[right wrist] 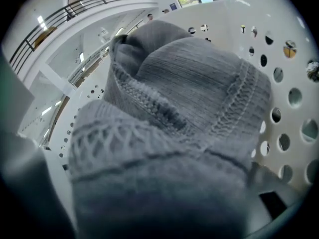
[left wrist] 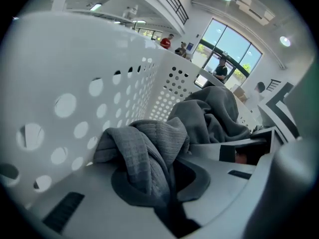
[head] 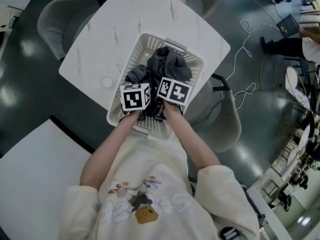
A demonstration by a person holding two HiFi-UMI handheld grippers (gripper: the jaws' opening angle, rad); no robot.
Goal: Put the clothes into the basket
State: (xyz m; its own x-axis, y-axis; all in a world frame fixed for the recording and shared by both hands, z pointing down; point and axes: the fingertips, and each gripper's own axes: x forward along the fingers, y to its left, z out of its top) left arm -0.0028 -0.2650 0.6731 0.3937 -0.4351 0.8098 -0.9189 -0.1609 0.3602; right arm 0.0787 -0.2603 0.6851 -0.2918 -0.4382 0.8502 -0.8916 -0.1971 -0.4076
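A white perforated basket [head: 192, 57] stands on the table with grey clothes [head: 167, 64] piled in it. Both grippers are down inside its near end, side by side. My left gripper [head: 136, 96] is shut on a fold of grey ribbed cloth [left wrist: 144, 146], which is pinched between its jaws [left wrist: 164, 183]. More grey cloth [left wrist: 214, 108] lies beyond, by the basket wall [left wrist: 99, 83]. My right gripper [head: 174, 90] has a thick bunch of grey knit [right wrist: 189, 98] wedged between its jaws. That cloth hides most of them. The basket wall [right wrist: 294, 88] is close on its right.
The basket sits on a white marbled table [head: 125, 24] with a small round disc [head: 106, 82] beside it. Grey chairs stand at the far left [head: 60, 14] and the right [head: 227, 126]. A second white table [head: 35, 174] is at the lower left. Cables [head: 245, 44] lie on the floor.
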